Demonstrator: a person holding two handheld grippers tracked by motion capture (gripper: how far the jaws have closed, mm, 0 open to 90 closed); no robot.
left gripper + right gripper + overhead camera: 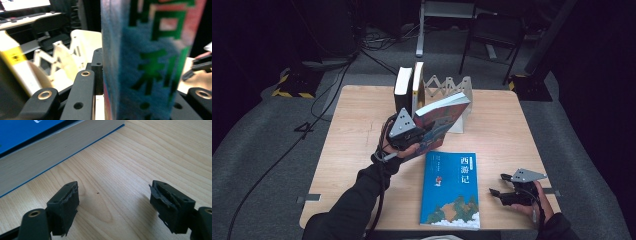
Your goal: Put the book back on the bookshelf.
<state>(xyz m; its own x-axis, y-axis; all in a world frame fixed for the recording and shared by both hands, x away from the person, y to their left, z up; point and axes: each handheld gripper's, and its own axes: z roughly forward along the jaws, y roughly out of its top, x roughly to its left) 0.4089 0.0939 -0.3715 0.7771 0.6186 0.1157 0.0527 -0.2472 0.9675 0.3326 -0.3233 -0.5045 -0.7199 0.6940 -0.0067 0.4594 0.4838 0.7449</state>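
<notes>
The left gripper (pixel 408 134) has its fingers clenched on a book (pixel 439 120) and holds it off the tabletop (pixel 357 130), tilted, its page edge turned up and its top end leaning toward the white rack (pixel 451 89). In the left gripper view the same book (pixel 147 60) stands between the black fingers (pixel 82 100), its blue cover with green characters close to the lens and blurred.

The rack – a white zigzag stand – sits at the far edge of the tabletop. Two upright books (pixel 409 87) stand just beside the rack, on its left, one with a dark spine and one with a yellow one. The held book hangs in front of the rack and partly hides it; whether it touches the rack I cannot tell.

A second, blue book (pixel 451 190) lies flat nearer the person than the rack, its cover up, white characters at its top right corner.

The right gripper (pixel 507 187) rests low over the tabletop, well away from the rack and just to the right of the flat book. Its fingers (pixel 63 202) are released – spread wide over bare wood, nothing between them, the thick page edge of the flat book (pixel 50 152) just ahead.
</notes>
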